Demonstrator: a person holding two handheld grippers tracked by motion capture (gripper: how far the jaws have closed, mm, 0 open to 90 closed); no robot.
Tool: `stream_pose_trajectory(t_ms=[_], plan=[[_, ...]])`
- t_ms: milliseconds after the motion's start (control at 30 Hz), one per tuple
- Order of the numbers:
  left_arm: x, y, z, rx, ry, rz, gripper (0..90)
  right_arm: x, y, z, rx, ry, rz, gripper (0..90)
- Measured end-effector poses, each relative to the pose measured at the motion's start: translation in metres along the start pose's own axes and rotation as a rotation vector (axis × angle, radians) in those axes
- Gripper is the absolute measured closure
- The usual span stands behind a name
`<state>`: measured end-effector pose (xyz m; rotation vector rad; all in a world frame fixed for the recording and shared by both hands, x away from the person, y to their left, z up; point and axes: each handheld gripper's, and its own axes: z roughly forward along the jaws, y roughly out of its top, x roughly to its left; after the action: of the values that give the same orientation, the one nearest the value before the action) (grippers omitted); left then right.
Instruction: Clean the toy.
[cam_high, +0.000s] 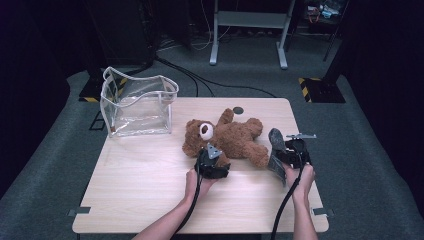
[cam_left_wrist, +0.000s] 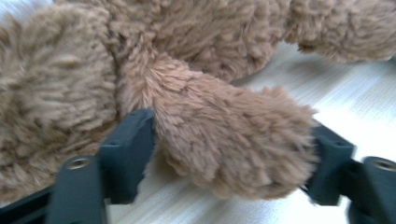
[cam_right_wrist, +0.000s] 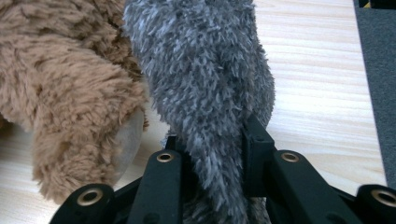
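Dark floor and cabling surround a pale wooden desk (cam_high: 150, 190), and from where I stand the work looks barely begun. A brown teddy bear (cam_high: 227, 137) lies on its back near the middle of the desk, head toward the left, limbs spread. At the far left corner stands a clear plastic pouch (cam_high: 137, 102), its mouth gaping open and nothing visible inside.

The left tongs (cam_high: 212, 159) sit at the bear's near side. In the left gripper view the jaws stand apart on either side of one furry arm (cam_left_wrist: 224, 140); they touch or nearly touch the fur, but I would not call it a firm pinch yet. The right tongs (cam_high: 286, 152) are clamped on a grey fuzzy piece (cam_right_wrist: 205, 88), which stands up from the jaws just beside the bear's leg (cam_right_wrist: 70, 107). What that grey item is I cannot tell; it could be a small garment or a second soft toy.

My reading is that the grey piece is secured, the bear is about to be gripped, and whatever comes after, whether dressing it or moving things to the pouch, is all yet to do.
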<state>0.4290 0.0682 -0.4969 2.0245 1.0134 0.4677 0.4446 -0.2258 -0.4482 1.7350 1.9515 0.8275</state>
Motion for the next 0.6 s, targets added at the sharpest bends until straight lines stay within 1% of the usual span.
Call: stream_pose_trajectory(t_ms=[100, 133, 233, 367, 400, 467, 500, 533, 567, 600], plan=[[0.001, 0.000, -0.001, -0.008, 0.001, 0.000, 44.7, 0.002, 0.001, 0.003, -0.001, 0.002, -0.009, 72.9], [0.002, 0.000, -0.001, -0.020, 0.003, -0.001, 49.7, 0.003, 0.001, 0.003, 0.003, 0.003, -0.003, 72.8], [0.004, 0.003, -0.004, -0.041, -0.001, 0.011, 57.9, 0.004, 0.000, 0.004, 0.008, 0.005, -0.004, 72.7], [0.011, 0.006, -0.006, -0.043, -0.022, 0.020, 68.0, 0.004, -0.003, 0.007, 0.008, 0.008, -0.006, 72.8], [0.013, 0.007, -0.006, -0.043, -0.029, 0.024, 70.0, 0.005, -0.004, 0.007, 0.013, 0.008, 0.000, 72.8], [0.016, 0.010, -0.008, -0.048, -0.038, 0.025, 72.4, 0.005, -0.005, 0.008, 0.011, 0.011, -0.004, 72.8], [0.017, 0.012, -0.009, -0.051, -0.043, 0.026, 73.0, 0.007, -0.006, 0.008, 0.021, 0.014, 0.005, 72.7], [0.019, 0.014, -0.010, -0.054, -0.050, 0.021, 73.4, 0.007, -0.007, 0.009, 0.011, 0.017, -0.010, 72.8], [0.021, 0.017, -0.012, -0.062, -0.053, 0.018, 73.7, 0.009, -0.007, 0.009, 0.018, 0.014, -0.006, 72.7], [0.022, 0.021, -0.013, -0.071, -0.056, 0.018, 74.0, 0.009, -0.008, 0.010, 0.013, 0.019, -0.021, 72.7]])
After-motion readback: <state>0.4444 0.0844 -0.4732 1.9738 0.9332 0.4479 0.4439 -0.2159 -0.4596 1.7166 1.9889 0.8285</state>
